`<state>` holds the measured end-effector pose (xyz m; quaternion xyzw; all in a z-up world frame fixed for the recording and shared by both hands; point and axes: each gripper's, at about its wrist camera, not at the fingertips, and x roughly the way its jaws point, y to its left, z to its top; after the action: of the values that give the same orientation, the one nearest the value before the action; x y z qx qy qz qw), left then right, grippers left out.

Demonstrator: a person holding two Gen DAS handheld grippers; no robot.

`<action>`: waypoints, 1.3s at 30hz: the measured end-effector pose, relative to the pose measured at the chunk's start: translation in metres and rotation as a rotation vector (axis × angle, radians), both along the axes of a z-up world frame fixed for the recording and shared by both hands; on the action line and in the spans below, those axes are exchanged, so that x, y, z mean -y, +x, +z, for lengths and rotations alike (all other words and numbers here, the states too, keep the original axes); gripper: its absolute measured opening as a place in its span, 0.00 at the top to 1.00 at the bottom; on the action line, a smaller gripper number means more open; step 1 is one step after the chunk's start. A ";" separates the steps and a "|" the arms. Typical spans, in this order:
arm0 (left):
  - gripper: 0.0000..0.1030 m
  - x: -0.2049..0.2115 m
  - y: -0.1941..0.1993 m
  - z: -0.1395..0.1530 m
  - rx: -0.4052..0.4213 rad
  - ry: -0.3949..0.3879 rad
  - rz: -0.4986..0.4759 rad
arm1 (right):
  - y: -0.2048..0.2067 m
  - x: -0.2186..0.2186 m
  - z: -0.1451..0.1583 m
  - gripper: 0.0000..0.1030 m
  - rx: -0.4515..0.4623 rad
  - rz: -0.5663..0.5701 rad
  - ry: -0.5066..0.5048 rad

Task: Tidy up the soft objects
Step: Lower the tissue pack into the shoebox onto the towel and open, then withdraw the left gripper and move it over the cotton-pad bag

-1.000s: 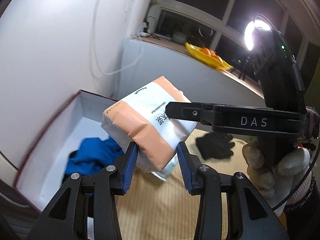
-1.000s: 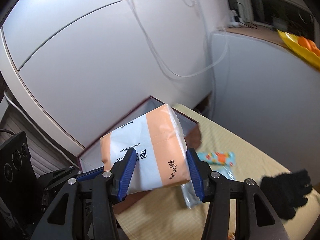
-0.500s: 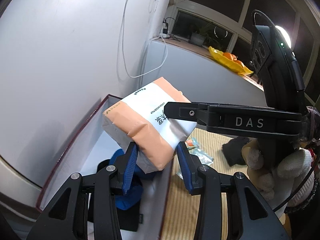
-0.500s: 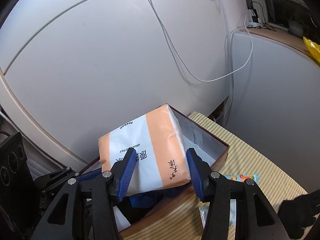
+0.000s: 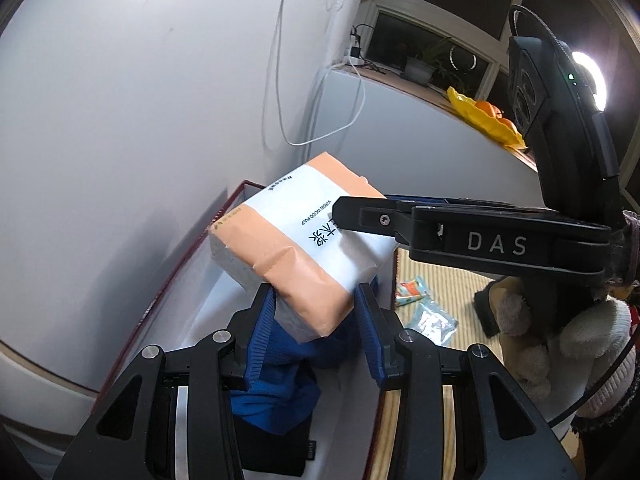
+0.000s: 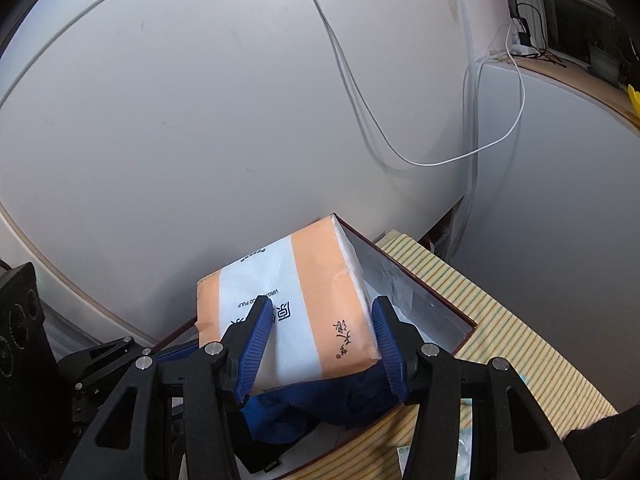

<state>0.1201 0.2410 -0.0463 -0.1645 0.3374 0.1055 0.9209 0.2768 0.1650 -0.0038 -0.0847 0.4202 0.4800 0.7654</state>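
An orange-and-white tissue pack (image 5: 296, 248) (image 6: 304, 304) hangs in the air, held from two sides. My left gripper (image 5: 316, 320) is shut on its lower corner. My right gripper (image 6: 320, 336) is shut across its width, and its black arm (image 5: 496, 244) reaches in from the right in the left wrist view. Right below the pack lies an open white box with a dark red rim (image 5: 224, 216) (image 6: 404, 292). A blue cloth (image 5: 280, 392) (image 6: 332, 400) lies crumpled inside it, over a black item (image 5: 272, 452).
The box stands against a white wall with a hanging cable (image 6: 420, 160). To its right a striped mat (image 6: 500, 320) carries two snack packets (image 5: 424, 308) and a black glove (image 5: 486, 312). Fuzzy beige fabric (image 5: 520, 344) shows by the right gripper's handle.
Both grippers have carried the tissue pack leftward and slightly down, from above the mat to above the open box. The grip on the pack is the same.
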 end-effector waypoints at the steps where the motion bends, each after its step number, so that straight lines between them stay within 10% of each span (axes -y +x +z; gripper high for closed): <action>1: 0.62 -0.001 0.001 0.000 -0.001 0.012 -0.016 | -0.001 -0.002 0.001 0.53 0.004 0.001 -0.003; 19: 0.61 0.006 -0.013 0.008 0.026 -0.006 -0.010 | -0.010 0.043 0.020 0.43 0.052 -0.071 -0.023; 39: 0.45 0.125 -0.022 -0.003 0.007 -0.044 -0.331 | -0.085 0.291 0.038 0.31 0.150 -0.372 0.003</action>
<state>0.0976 0.1160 -0.0496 -0.1270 0.3589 -0.0557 0.9230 0.1914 -0.1258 0.0339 -0.0402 0.3695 0.3230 0.8704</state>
